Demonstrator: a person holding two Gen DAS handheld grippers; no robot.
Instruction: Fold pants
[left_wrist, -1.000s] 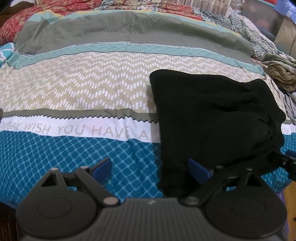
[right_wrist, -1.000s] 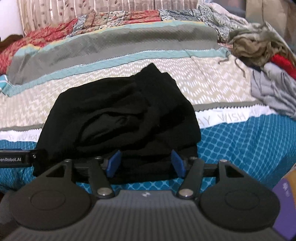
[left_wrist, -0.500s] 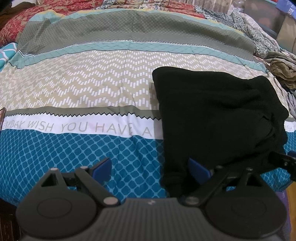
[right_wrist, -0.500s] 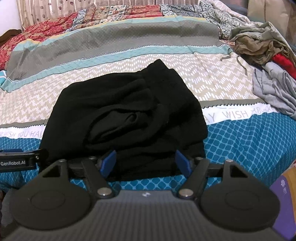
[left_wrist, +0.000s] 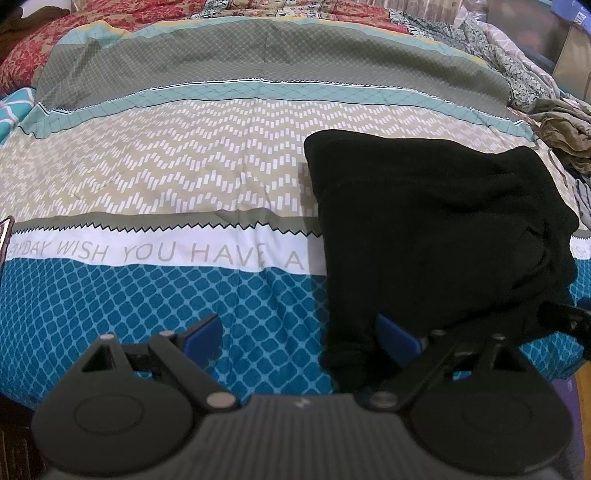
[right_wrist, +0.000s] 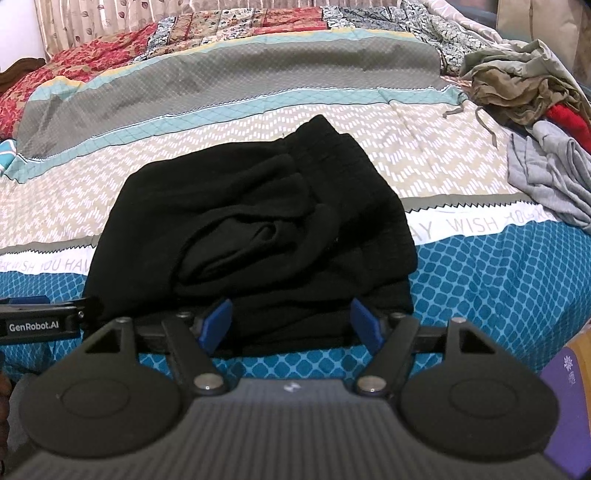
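Black pants (left_wrist: 436, 229) lie folded in a thick bundle on the patterned bedspread (left_wrist: 184, 177); they also show in the right wrist view (right_wrist: 258, 229). My left gripper (left_wrist: 301, 338) is open and empty at the bundle's near left corner, its right pad just in front of the fabric. My right gripper (right_wrist: 291, 323) is open and empty, at the bundle's near edge. Each gripper's tip shows at the edge of the other's view.
A heap of loose clothes (right_wrist: 532, 110), khaki, red and grey, lies at the right on the bed. Red patterned bedding (left_wrist: 74, 33) is at the far left. The bed's near edge is just below both grippers.
Both grippers have drawn back slightly from the pants and risen a little. The right gripper's jaws have widened. The pants have not moved.
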